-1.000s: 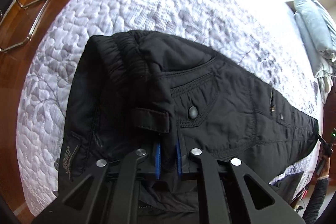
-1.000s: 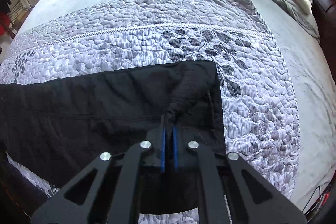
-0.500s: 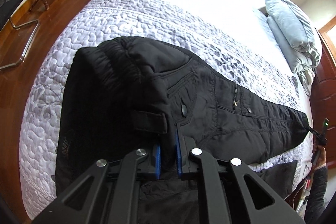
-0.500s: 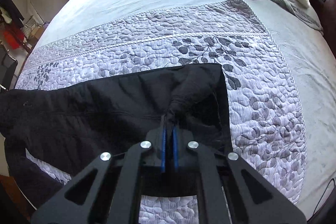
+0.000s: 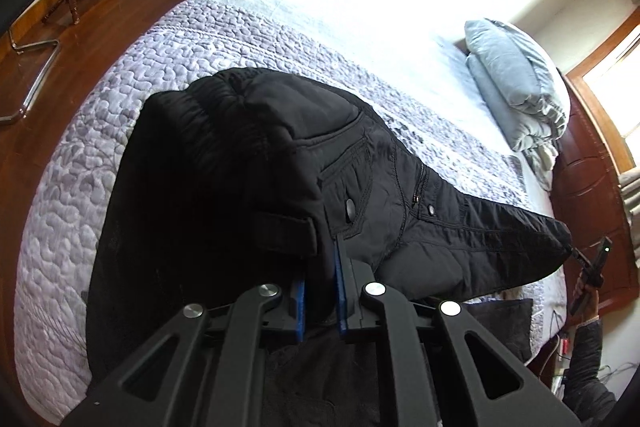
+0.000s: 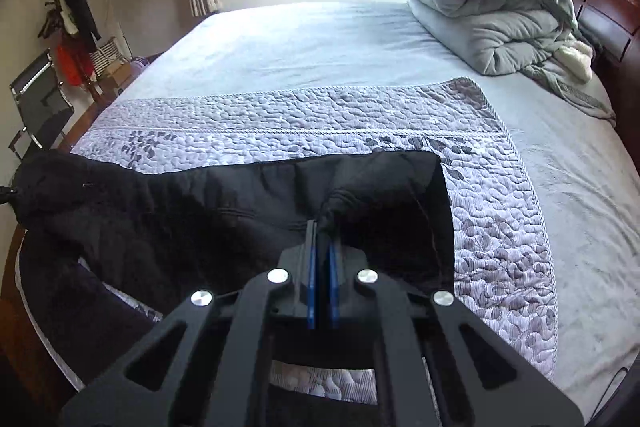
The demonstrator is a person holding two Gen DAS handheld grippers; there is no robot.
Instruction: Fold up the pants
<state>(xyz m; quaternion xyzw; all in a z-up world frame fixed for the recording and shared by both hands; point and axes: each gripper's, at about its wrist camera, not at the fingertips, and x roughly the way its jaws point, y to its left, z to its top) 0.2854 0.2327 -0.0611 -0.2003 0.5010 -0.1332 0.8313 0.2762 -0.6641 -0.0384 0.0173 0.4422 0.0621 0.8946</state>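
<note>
Black pants (image 5: pixel 360 187) stretch across the quilted grey runner (image 5: pixel 100 155) at the foot of the bed. My left gripper (image 5: pixel 320 259) is shut on the waistband end, near a belt loop and a snap button, and holds it lifted. In the right wrist view the pants (image 6: pixel 200 211) run off to the left, and my right gripper (image 6: pixel 323 233) is shut on a pinch of fabric at the leg hem. Both ends hang raised above the bed, with the cloth sagging between them. The other gripper and a sleeve (image 5: pixel 588 347) show at the left wrist view's right edge.
A folded grey duvet (image 6: pixel 492 7) lies by the wooden headboard (image 6: pixel 608 11). The pale sheet (image 6: pixel 320 43) spreads beyond the runner. A metal chair (image 6: pixel 36 103) and a coat stand (image 6: pixel 68 15) are on the wooden floor (image 5: pixel 80 27) to the left of the bed.
Both grippers have risen and tipped up, lifting the waistband and the hem off the bed. More of the room, windows and duvet has come into view. Both grips are unchanged.
</note>
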